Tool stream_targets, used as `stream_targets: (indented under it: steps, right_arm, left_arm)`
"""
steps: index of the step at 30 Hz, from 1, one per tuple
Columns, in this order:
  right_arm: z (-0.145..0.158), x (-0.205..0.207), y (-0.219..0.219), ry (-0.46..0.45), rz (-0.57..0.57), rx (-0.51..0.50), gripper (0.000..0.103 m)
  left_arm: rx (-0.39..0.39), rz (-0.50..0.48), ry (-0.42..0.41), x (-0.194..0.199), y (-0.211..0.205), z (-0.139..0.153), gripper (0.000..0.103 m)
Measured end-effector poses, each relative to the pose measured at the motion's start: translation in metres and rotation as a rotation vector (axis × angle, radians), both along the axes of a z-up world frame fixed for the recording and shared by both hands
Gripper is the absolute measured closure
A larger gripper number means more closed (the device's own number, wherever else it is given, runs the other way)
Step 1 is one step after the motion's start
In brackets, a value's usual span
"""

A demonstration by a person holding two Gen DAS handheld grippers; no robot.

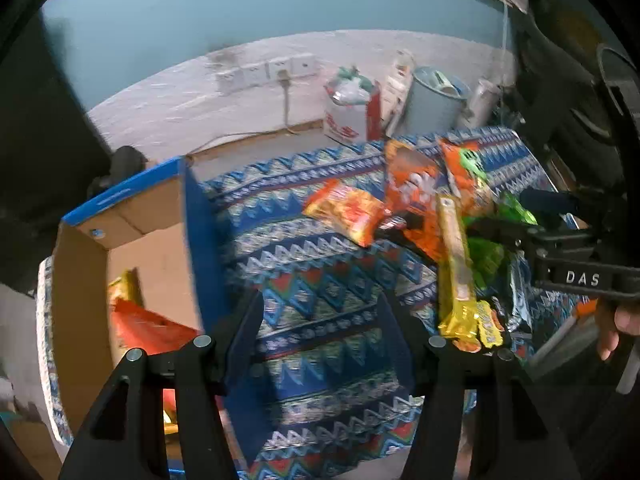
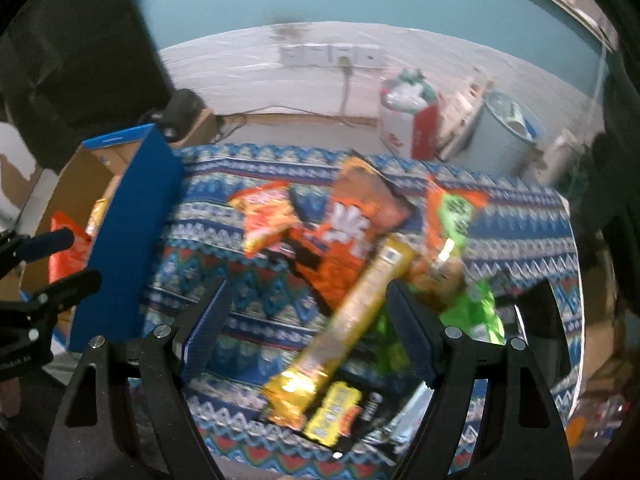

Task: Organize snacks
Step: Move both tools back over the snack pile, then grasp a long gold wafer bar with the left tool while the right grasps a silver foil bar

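Here, crinkled bright snack packets (image 2: 348, 236) overlap untidily.

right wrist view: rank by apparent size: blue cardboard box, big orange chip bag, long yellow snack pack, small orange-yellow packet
1. blue cardboard box, partly cut off at the frame edge
2. big orange chip bag
3. long yellow snack pack; it lies nearer the camera, so its rank against the chip bag is unsure
4. small orange-yellow packet

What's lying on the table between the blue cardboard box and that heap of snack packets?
Nothing: between the blue cardboard box and the snack packets only the patterned tablecloth shows, most plainly in the left wrist view.
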State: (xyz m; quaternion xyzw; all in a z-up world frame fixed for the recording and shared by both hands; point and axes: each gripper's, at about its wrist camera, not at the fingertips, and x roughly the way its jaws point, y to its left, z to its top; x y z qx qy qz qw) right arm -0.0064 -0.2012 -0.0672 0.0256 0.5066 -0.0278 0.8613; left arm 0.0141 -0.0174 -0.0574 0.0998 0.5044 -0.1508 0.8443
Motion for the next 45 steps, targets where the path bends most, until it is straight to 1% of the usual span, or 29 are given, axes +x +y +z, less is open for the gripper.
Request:
stream_targets:
  steps: [9, 12, 17, 21, 29, 30, 31, 32, 33, 34, 36, 37, 39, 41, 45]
  right_arm:
    - [-0.028, -0.029, -0.052, 0.083, -0.102, 0.004, 0.025]
    - [-0.039, -0.037, -0.066, 0.113, -0.135, -0.006, 0.025]
    - [-0.057, -0.046, -0.087, 0.165, -0.192, 0.03, 0.025]
    - [-0.076, -0.048, -0.092, 0.22, -0.198, 0.028, 0.025]
    - [-0.112, -0.05, -0.097, 0.31, -0.189, 0.018, 0.025]
    - [-0.116, -0.05, -0.098, 0.32, -0.187, 0.024, 0.025]
    - [-0.119, -0.051, -0.099, 0.327, -0.186, 0.027, 0.026]
    - [-0.121, -0.051, -0.1, 0.334, -0.185, 0.03, 0.028]
    - [-0.124, -0.052, -0.101, 0.34, -0.181, 0.033, 0.034]
    - [-0.125, -0.052, -0.103, 0.344, -0.179, 0.041, 0.038]
    - [-0.127, -0.056, -0.11, 0.346, -0.178, 0.059, 0.05]
    - [-0.126, -0.058, -0.114, 0.341, -0.178, 0.054, 0.053]
    - [-0.127, -0.063, -0.122, 0.34, -0.186, 0.046, 0.063]
    - [-0.127, -0.067, -0.133, 0.334, -0.205, 0.049, 0.071]
    - [-0.124, -0.07, -0.148, 0.297, -0.236, 0.067, 0.071]
  left_arm:
    - [0.025, -0.086, 0.049, -0.001, -0.044, -0.019, 0.043]
    - [0.052, -0.102, 0.054, 0.0, -0.057, -0.028, 0.043]
    - [0.052, -0.125, 0.092, 0.002, -0.071, -0.04, 0.043]
    - [0.064, -0.134, 0.115, 0.005, -0.083, -0.051, 0.043]
    - [0.034, -0.13, 0.182, 0.014, -0.107, -0.065, 0.042]
    - [0.038, -0.132, 0.185, 0.015, -0.111, -0.067, 0.042]
    - [0.042, -0.132, 0.187, 0.016, -0.114, -0.069, 0.038]
    - [0.045, -0.134, 0.191, 0.017, -0.118, -0.071, 0.037]
    - [0.045, -0.136, 0.192, 0.018, -0.121, -0.072, 0.037]
    - [0.046, -0.14, 0.195, 0.019, -0.126, -0.073, 0.037]
    - [0.049, -0.153, 0.198, 0.021, -0.136, -0.077, 0.037]
    - [0.052, -0.159, 0.199, 0.022, -0.139, -0.078, 0.035]
    - [0.067, -0.171, 0.199, 0.024, -0.147, -0.083, 0.033]
    - [0.081, -0.184, 0.205, 0.025, -0.155, -0.089, 0.033]
    - [0.104, -0.192, 0.224, 0.031, -0.169, -0.102, 0.033]
